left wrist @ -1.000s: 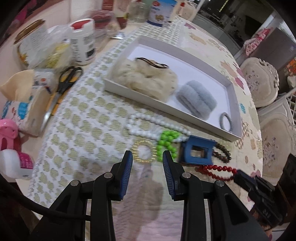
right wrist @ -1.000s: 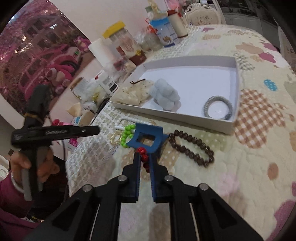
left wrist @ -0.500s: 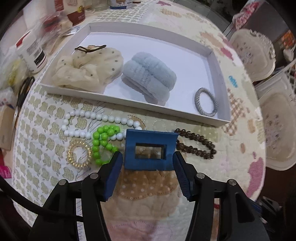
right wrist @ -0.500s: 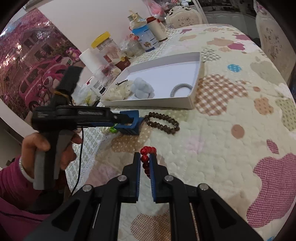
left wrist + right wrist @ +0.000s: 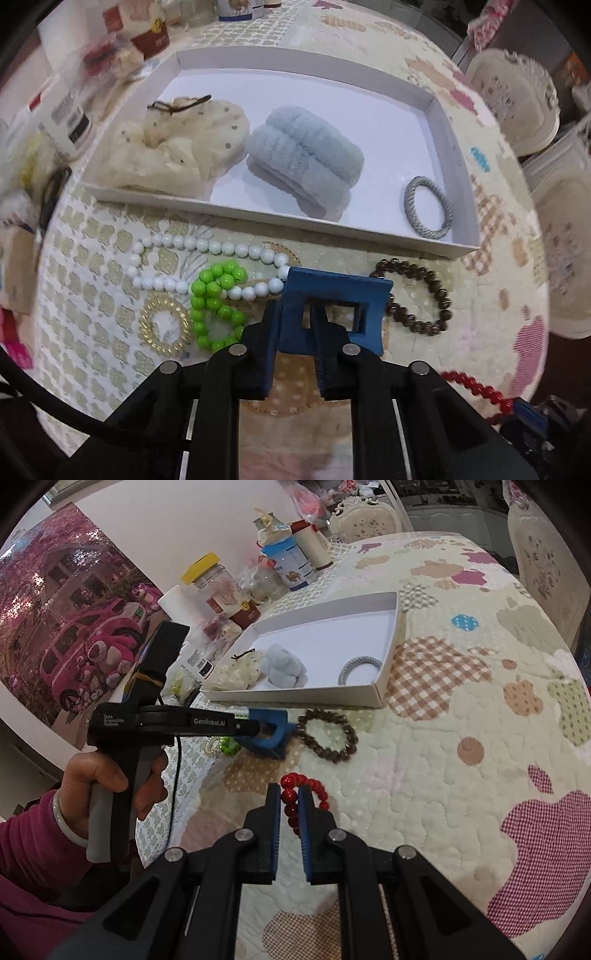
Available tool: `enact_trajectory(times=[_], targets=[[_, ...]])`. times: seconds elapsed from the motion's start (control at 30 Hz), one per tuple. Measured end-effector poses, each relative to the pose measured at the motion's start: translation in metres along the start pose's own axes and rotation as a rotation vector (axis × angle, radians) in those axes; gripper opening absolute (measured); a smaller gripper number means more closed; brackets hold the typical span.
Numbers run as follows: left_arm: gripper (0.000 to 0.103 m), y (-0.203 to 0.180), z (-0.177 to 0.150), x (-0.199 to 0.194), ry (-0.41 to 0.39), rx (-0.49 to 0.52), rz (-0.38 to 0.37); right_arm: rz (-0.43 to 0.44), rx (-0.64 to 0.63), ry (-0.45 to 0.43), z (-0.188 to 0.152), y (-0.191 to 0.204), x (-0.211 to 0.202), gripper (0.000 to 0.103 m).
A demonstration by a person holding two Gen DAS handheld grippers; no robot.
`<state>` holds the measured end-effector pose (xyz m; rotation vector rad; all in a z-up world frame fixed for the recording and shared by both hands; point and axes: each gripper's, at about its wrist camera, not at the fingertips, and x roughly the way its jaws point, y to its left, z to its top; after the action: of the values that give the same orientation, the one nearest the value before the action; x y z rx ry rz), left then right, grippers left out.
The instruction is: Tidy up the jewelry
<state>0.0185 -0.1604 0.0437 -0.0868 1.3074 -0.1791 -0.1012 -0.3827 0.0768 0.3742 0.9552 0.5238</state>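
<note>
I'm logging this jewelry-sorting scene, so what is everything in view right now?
white tray: 1, white, tabletop
cream scrunchie: 1, cream, in tray
fluffy blue band: 1, pale blue, in tray
grey hair tie: 1, grey, in tray
white bead strand: 1, white, before tray
green bead bracelet: 1, green, on cloth
gold coil tie: 1, gold, on cloth
brown bead bracelet: 1, brown, on cloth
blue claw clip: 1, blue, in left tool
red bead bracelet: 1, red, in right tool
jars, bottles: several, table's far edge
left tool: black, shut
right tool: black, shut
</note>
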Motion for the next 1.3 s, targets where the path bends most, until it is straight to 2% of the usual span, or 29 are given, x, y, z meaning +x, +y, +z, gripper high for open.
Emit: enact_trajectory(times=[0.13, 0.2, 0.27, 0.33, 0.4, 0.5, 0.6, 0.87, 0.93, 1.03, 1.1, 1.3], targets=[[0.016, 0.007, -0.001, -0.007, -0.002, -0.033, -0.033, 0.001, -0.003, -0.002, 0.004, 0.002, 0.001, 0.01], [0.038, 0.009, -0.003, -0.012, 0.001, -0.038, -0.071, -0.001, -0.003, -0.002, 0.005, 0.001, 0.002, 0.01], [0.046, 0.005, -0.004, -0.014, 0.002, -0.031, -0.092, -0.002, 0.002, 0.0, 0.004, 0.0, 0.002, 0.01], [0.053, 0.001, -0.005, -0.014, 0.006, -0.006, -0.068, -0.001, 0.006, -0.001, 0.003, -0.001, 0.002, 0.01], [0.053, -0.009, -0.006, -0.007, 0.018, 0.017, -0.022, -0.001, 0.01, -0.004, 0.002, -0.001, 0.001, 0.01], [0.055, -0.017, -0.007, 0.005, 0.044, 0.029, 0.006, 0.0, 0.019, -0.012, 0.001, -0.003, -0.002, 0.01], [0.055, -0.021, -0.008, 0.005, 0.018, 0.032, 0.03, -0.003, 0.028, -0.015, 0.0, -0.006, -0.005, 0.01], [0.055, -0.026, -0.004, 0.007, 0.013, 0.041, 0.029, -0.003, 0.029, -0.016, 0.0, -0.008, -0.005, 0.01], [0.058, -0.027, -0.004, 0.008, 0.009, 0.053, 0.034, -0.002, 0.03, -0.015, 0.001, -0.008, -0.004, 0.01], [0.06, -0.031, -0.008, 0.019, 0.063, 0.074, 0.053, 0.0, 0.031, -0.011, 0.002, -0.007, -0.003, 0.01], [0.06, -0.032, -0.011, 0.023, 0.061, 0.096, 0.068, -0.001, 0.03, -0.009, 0.003, -0.007, -0.002, 0.01], [0.06, -0.02, -0.011, 0.018, 0.044, 0.013, 0.009, -0.002, 0.035, -0.008, 0.003, -0.007, -0.002, 0.01]])
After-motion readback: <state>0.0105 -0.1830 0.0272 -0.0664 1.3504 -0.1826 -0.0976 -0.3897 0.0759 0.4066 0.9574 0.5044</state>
